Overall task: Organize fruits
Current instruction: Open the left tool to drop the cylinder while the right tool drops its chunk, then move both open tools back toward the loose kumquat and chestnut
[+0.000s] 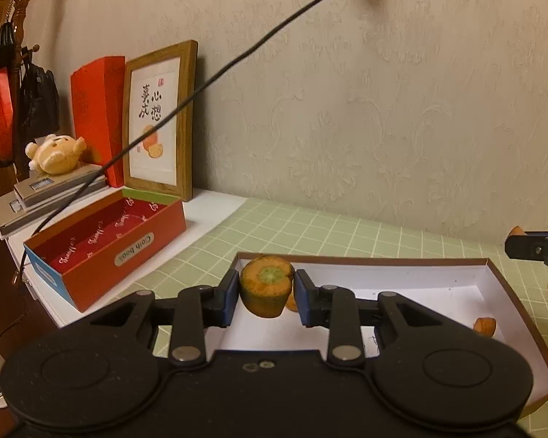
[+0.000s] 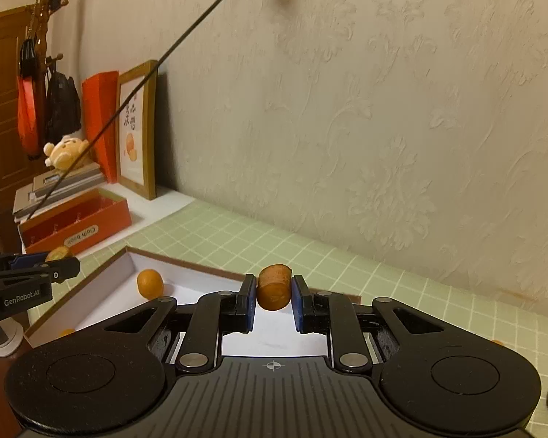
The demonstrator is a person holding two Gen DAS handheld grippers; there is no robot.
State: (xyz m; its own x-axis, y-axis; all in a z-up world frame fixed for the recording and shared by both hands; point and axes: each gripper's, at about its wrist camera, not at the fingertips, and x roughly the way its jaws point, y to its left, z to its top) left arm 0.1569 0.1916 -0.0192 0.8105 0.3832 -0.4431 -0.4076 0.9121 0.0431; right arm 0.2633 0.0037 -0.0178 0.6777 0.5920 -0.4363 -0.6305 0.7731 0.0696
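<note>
Over a white-lined tray [image 1: 456,284] on a green checked mat [image 1: 310,226], the left gripper [image 1: 266,290] clamps a green-centred orange fruit piece [image 1: 266,284] between its blue pads; the right gripper [image 2: 274,290] pinches a smaller orange piece [image 2: 274,286] above the tray's far edge. A whole small orange fruit [image 2: 149,283] lies in the tray's corner (another orange piece [image 1: 486,326] rests against its wall); a red open box [image 1: 102,244] stands to the left.
</note>
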